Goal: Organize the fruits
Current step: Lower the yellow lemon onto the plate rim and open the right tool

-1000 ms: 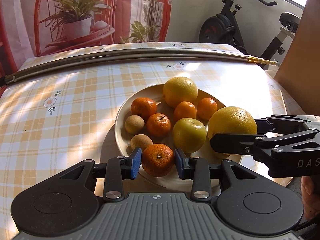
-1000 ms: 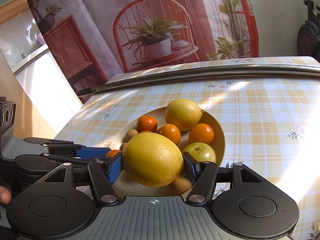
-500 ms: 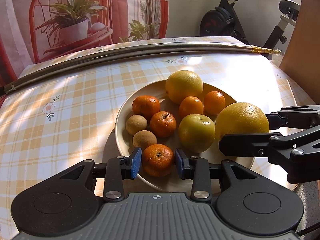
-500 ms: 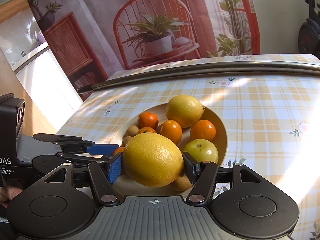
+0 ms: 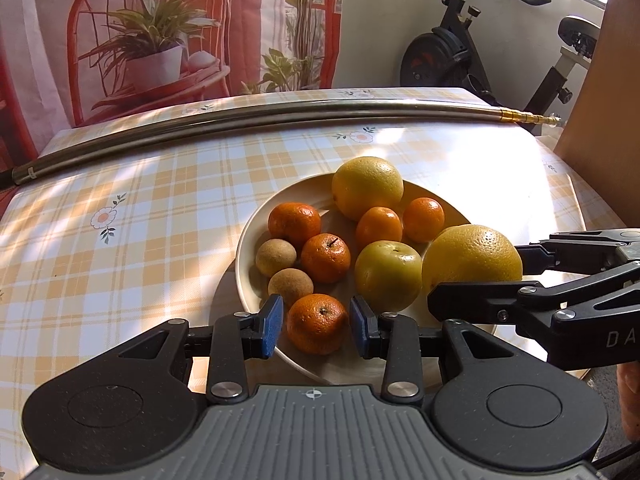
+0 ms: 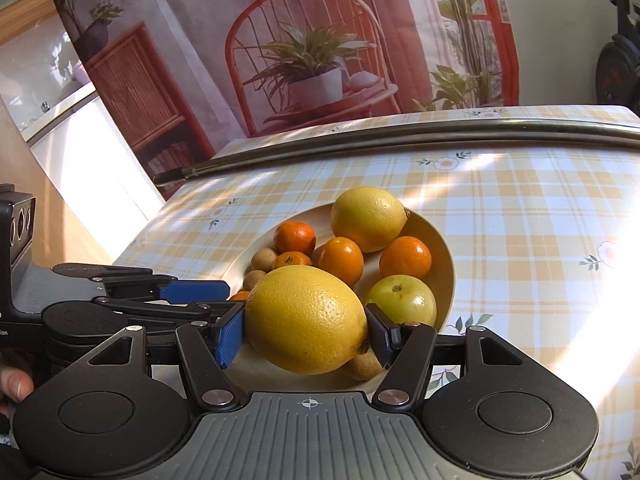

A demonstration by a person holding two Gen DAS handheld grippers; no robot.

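A cream plate on the checked tablecloth holds several tangerines, two brown round fruits, a green apple and a large yellow citrus. My left gripper is open at the plate's near rim. A tangerine lies on the plate between its blue pads, with a thin gap on each side. My right gripper is shut on a second big yellow citrus. It holds that citrus at the plate's right edge, beside the apple. The left gripper shows at left in the right wrist view.
A long metal pole lies across the far side of the table. An exercise bike and a brown board stand past the right edge. A printed curtain hangs behind. Open tablecloth lies left of the plate.
The tangerine touched both left pads earlier; now slim gaps show on both sides. The right gripper and its big citrus have barely moved relative to the plate.
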